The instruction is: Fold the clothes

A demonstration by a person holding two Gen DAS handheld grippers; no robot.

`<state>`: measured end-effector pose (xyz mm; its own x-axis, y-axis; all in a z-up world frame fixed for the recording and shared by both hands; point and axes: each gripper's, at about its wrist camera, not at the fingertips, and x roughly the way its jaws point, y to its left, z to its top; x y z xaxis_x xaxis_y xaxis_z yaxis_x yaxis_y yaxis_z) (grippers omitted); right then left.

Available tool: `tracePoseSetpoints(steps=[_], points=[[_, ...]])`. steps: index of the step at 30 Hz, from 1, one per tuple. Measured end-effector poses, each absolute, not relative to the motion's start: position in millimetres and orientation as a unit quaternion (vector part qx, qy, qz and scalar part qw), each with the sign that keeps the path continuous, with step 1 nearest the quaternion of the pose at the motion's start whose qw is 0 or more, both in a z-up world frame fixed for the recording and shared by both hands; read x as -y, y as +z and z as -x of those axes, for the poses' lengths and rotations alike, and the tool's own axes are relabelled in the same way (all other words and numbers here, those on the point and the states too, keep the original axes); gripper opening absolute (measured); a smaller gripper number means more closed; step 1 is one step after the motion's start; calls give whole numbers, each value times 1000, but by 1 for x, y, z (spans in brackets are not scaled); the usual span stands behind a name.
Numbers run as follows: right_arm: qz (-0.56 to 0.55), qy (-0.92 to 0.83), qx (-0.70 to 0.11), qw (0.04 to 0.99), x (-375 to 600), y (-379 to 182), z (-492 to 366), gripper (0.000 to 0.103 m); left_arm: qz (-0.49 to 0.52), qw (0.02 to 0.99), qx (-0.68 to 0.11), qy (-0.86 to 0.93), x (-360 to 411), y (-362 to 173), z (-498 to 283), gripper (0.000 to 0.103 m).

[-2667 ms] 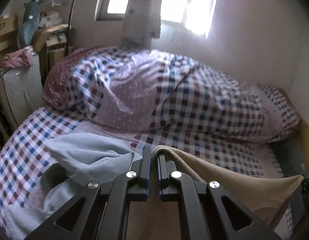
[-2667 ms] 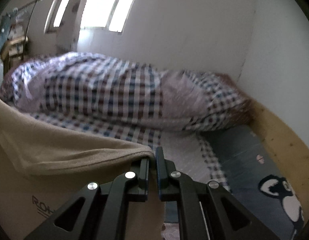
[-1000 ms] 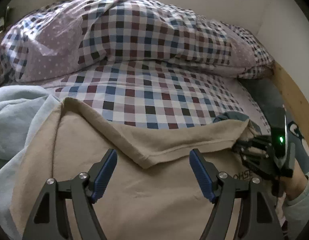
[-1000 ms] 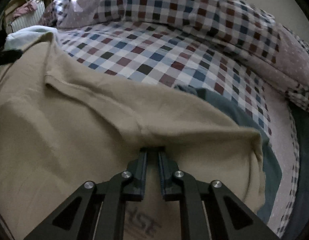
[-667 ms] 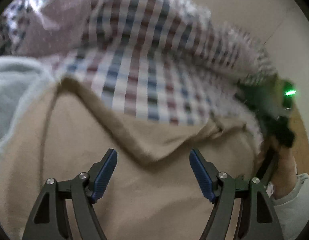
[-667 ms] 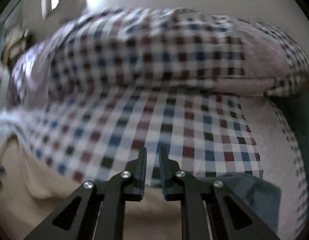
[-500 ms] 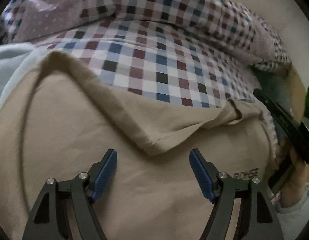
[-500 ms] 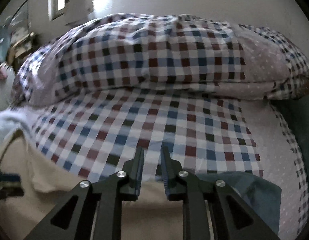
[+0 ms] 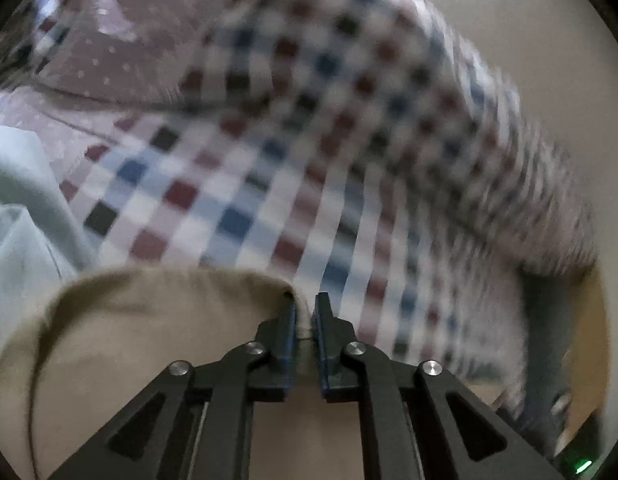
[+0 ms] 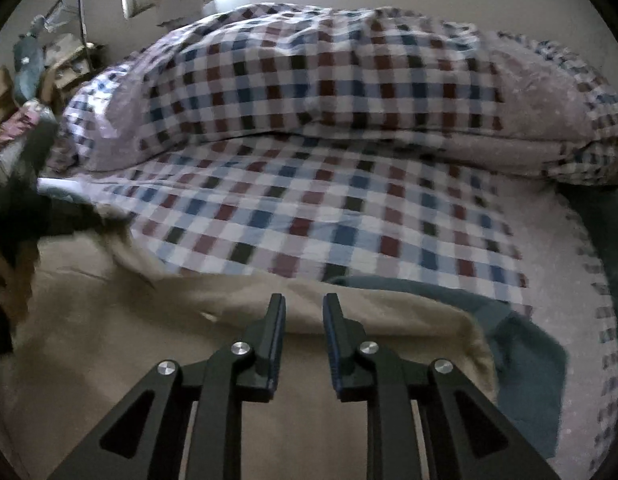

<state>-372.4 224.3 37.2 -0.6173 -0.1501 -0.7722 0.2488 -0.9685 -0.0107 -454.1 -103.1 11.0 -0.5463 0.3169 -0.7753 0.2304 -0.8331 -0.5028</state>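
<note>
1. The tan shirt (image 9: 141,360) lies spread on the bed (image 10: 309,216), at the near side, under both tongs.
2. The left tongs (image 9: 305,312) are closing, and a fold of the tan shirt's edge is pinched between them.
3. The left view is blurry, so small things there are hard to see.
4. The right tongs (image 10: 304,312) are a little apart, with nothing between them. They hang just above the tan shirt.
5. A dark blue-green cloth (image 10: 521,344) peeks out from under the right edge of the tan shirt.
6. A pale blue cloth (image 9: 17,208) lies just beside the tan shirt on the left.
7. A big checked quilt (image 10: 329,76) is bunched up at the far side of the bed, near the wall.
</note>
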Motion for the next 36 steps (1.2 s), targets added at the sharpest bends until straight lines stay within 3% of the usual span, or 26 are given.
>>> tracePoseSetpoints(steps=[1,3,6,13,18,20,22,29,36], points=[[-424,-897,-57,108,-227,36,372,20,463,27,287,838,107,15,449,38],[-427,-896,-52,106,-232,32,370,20,437,30,286,853,116,23,440,69],[-436,-891,-48,117,-235,25,370,20,410,49,281,866,124,28,418,77],[-496,-849,-17,180,-220,-9,393,34,404,83,213,886,134,51,332,78],[-441,-893,-44,80,-225,12,428,29,383,122,180,898,135,75,271,78],[-370,-928,9,30,-245,43,416,34,374,132,153,905,130,85,249,78],[-349,-935,57,25,-261,60,397,36,368,135,144,909,128,92,234,78],[-323,-944,44,44,-298,107,282,45,317,157,136,926,117,140,148,78],[-274,-958,43,69,-323,197,123,53,254,166,129,944,109,227,39,78]])
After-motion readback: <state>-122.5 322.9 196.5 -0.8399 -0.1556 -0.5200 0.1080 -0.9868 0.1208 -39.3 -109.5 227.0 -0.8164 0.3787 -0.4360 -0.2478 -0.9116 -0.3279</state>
